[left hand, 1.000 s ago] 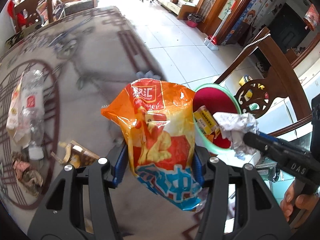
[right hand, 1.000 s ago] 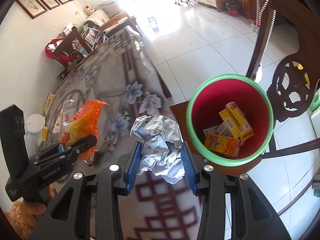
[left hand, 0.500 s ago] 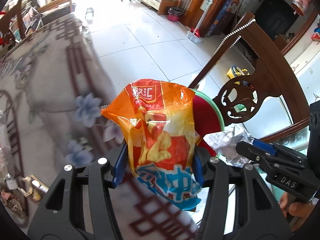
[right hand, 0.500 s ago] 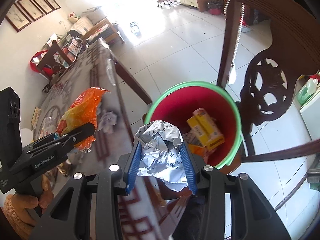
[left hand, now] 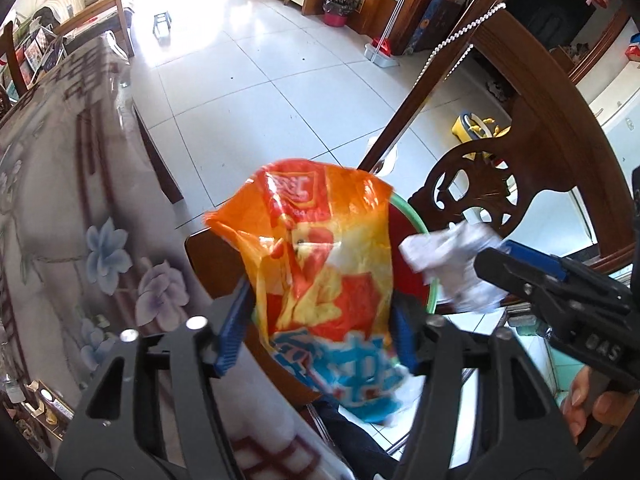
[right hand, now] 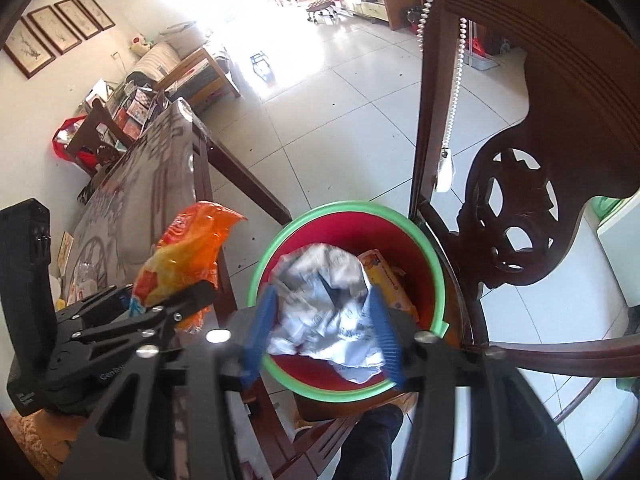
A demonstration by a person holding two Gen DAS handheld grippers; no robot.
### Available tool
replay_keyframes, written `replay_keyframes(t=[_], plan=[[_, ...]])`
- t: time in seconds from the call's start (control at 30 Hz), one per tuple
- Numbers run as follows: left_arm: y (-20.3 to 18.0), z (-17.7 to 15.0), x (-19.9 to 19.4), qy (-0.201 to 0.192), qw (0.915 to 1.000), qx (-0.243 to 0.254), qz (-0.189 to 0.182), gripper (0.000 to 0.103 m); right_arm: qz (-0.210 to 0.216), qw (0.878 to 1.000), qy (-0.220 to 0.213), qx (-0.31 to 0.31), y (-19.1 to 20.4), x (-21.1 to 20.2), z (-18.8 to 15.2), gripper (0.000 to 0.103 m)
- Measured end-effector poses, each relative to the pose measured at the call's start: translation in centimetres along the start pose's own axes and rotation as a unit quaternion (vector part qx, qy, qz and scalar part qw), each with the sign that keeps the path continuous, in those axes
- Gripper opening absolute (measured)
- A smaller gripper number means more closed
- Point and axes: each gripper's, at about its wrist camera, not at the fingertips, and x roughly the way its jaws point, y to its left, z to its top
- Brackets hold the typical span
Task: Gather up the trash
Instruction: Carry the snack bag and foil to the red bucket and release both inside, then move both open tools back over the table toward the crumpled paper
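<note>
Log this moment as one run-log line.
left gripper: shut on orange snack bag | right gripper: shut on crumpled paper, above red bin | bin: yellow cartons inside

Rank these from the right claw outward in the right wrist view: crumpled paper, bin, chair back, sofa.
1. Crumpled paper: gripped in the right claw.
2. Bin: directly below and ahead.
3. Chair back: behind the bin, to the right.
4. Sofa: far across the room, upper left.

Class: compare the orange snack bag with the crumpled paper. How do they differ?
The orange snack bag is glossy, colourful plastic, held beside the bin; the crumpled paper is white, printed, balled, held over the red bin. The bag looks larger. Each is clamped in a gripper.
</note>
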Motion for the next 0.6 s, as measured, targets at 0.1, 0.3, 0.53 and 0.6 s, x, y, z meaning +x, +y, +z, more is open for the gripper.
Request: replay_keyframes(t=[0.1, 0.3, 0.53, 0.6], plan=[[-0.1, 0.3, 0.4, 0.004, 1.0000, -0.002, -0.001, 0.070, 0.000, 1.000, 0.000, 0.004, -0.5, -0.1, 0.0, 0.056], [0.2, 0.1, -0.4, 0.001, 1.0000, -0.002, 0.000, 0.071, -0.007, 1.000, -0.003, 0.005, -0.2, -0.5, -0.4, 0.063], [2.7, -1.4, -3.4, -0.023, 0.9993, -0.028, -0.001, 0.074, -0.020, 0.999, -0.001, -0.025, 3.1, -1.0, -1.9, 0.074], [3.9, -2.2, -4.8, -0.035, 0.9987, -0.036, 0.000, 0.076, -0.019, 0.999, -0.001, -0.034, 4.4, -1.1, -2.4, 0.076]])
